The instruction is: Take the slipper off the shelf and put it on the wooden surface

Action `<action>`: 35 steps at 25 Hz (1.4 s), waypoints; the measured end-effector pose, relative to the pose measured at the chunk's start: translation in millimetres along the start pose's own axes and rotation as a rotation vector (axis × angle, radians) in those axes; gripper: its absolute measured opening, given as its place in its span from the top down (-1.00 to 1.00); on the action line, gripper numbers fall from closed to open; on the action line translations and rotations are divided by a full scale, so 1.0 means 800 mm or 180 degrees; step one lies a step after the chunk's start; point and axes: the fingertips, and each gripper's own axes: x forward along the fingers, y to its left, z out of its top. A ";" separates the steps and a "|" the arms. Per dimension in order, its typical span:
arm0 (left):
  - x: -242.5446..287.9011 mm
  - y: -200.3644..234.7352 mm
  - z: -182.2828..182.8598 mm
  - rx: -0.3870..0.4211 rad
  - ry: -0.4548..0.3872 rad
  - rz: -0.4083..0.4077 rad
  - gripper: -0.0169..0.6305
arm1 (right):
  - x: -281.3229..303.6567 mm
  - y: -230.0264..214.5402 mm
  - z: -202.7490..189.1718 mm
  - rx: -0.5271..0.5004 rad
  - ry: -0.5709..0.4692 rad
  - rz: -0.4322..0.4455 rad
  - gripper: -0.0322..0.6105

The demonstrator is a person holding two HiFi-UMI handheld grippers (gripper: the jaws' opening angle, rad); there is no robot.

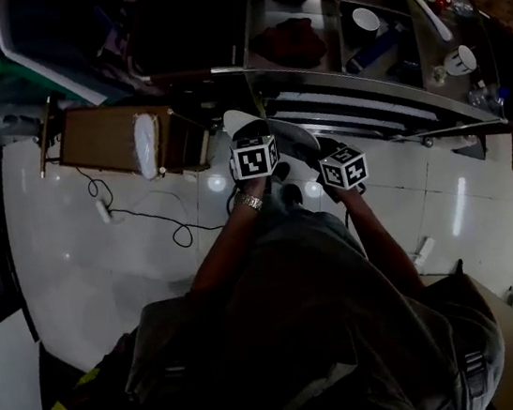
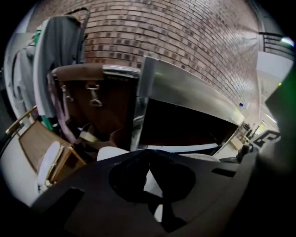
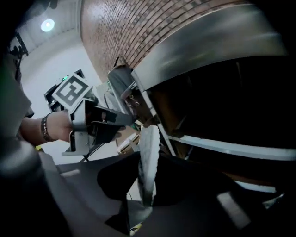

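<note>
Two tongs meet on one white, flat terry-cloth slipper (image 3: 150,139). It hangs in the air in front of the brushed-steel shelf unit (image 1: 363,89) and above the glossy white tiled floor (image 1: 95,269), touching neither. We see the right gripper (image 3: 149,162) clamped on it. The slipper stands edge-on between those jaws, a thin slab with a nubbly, towel-like face. The left gripper (image 2: 148,155) has its jaws together at the tips, right at the slipper's rim. We judge that it pinches the cloth there, though the dark jaws give us little to go by.

Since the slipper is clear of the shelf, we take the first step as done and the carry as the step in hand. The goal, a brown rectangular wooden tabletop (image 1: 100,136), lies well apart from the grippers, to the left in the head view. A second white slipper (image 1: 147,144) already lies on it. The next move therefore calls for crossing to the tabletop, turning the slab flat, and setting it on bare wood beside its mate before either pair of jaws lets go.

The cloth looks soft and limp, so we expect it to droop if one grip gives way early. The wood is matt and flat, which should hold it where it lands. The steel of the shelf is hard and mirror-bright.
</note>
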 end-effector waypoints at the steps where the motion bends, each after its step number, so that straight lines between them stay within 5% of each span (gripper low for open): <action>1: -0.013 0.015 -0.012 -0.0095 -0.0025 0.0109 0.93 | 0.022 0.019 0.003 -0.0076 0.0046 0.0091 0.67; 6: -0.099 0.117 -0.064 -0.0582 -0.0201 0.0741 0.93 | 0.124 0.128 0.010 -0.0516 0.0334 0.0586 0.67; 10: -0.168 0.193 -0.098 -0.0939 -0.0319 0.1143 0.94 | 0.175 0.200 0.014 -0.0370 0.0356 0.0788 0.67; 16: -0.221 0.275 -0.117 -0.1118 -0.0358 0.1250 0.93 | 0.244 0.287 0.021 -0.0409 0.0461 0.0861 0.67; 23: -0.265 0.445 -0.128 -0.1051 -0.0388 0.1066 0.93 | 0.389 0.382 0.021 -0.0139 0.0417 0.0634 0.67; 27: -0.320 0.579 -0.133 -0.0869 -0.0411 0.0996 0.93 | 0.494 0.425 0.008 0.0390 0.0336 0.0116 0.67; 31: -0.370 0.677 -0.160 -0.0650 -0.0256 0.0919 0.93 | 0.589 0.472 0.027 0.0920 -0.0143 -0.0329 0.67; 35: -0.393 0.731 -0.189 -0.0859 -0.0193 0.0836 0.94 | 0.660 0.483 0.036 0.1807 -0.0547 -0.0798 0.67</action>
